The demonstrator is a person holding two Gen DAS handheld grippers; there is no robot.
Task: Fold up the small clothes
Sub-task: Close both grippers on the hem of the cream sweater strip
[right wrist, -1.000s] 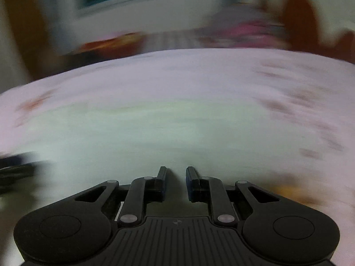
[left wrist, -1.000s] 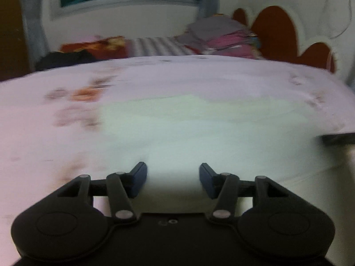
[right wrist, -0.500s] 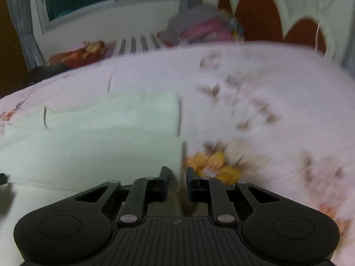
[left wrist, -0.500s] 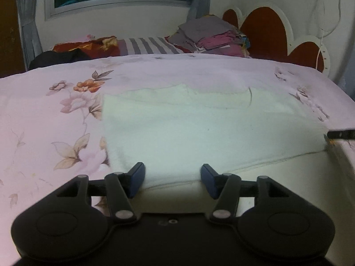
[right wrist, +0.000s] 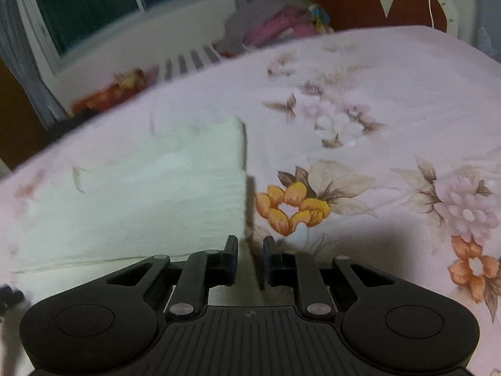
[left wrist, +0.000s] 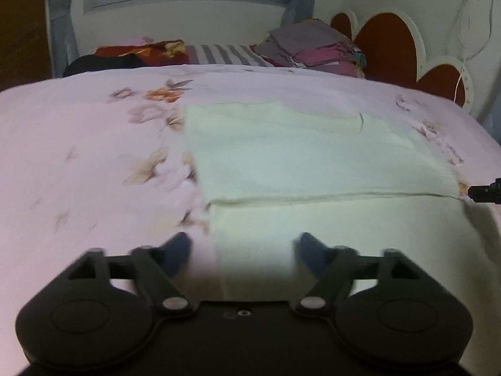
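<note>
**Cream Garment Lying Part-Folded on Floral Bedsheet**

The pale cream garment [left wrist: 307, 156] is lying flat on the pink floral bedsheet [left wrist: 78, 156], showing 1 horizontal fold edge across its near half. The fabric is looking soft and finely ribbed, with straight side edges. The left gripper [left wrist: 242, 247] is spreading wide, hovering over the garment's near left edge and holding nothing. The right gripper [right wrist: 250, 258] is standing narrowly parted at the garment's right edge [right wrist: 244, 188]; whether cloth is sitting between its fingers cannot be told.

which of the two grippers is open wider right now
The left gripper: its blue fingers stand far apart over the cream cloth. The right gripper leaves only a narrow gap.
</note>
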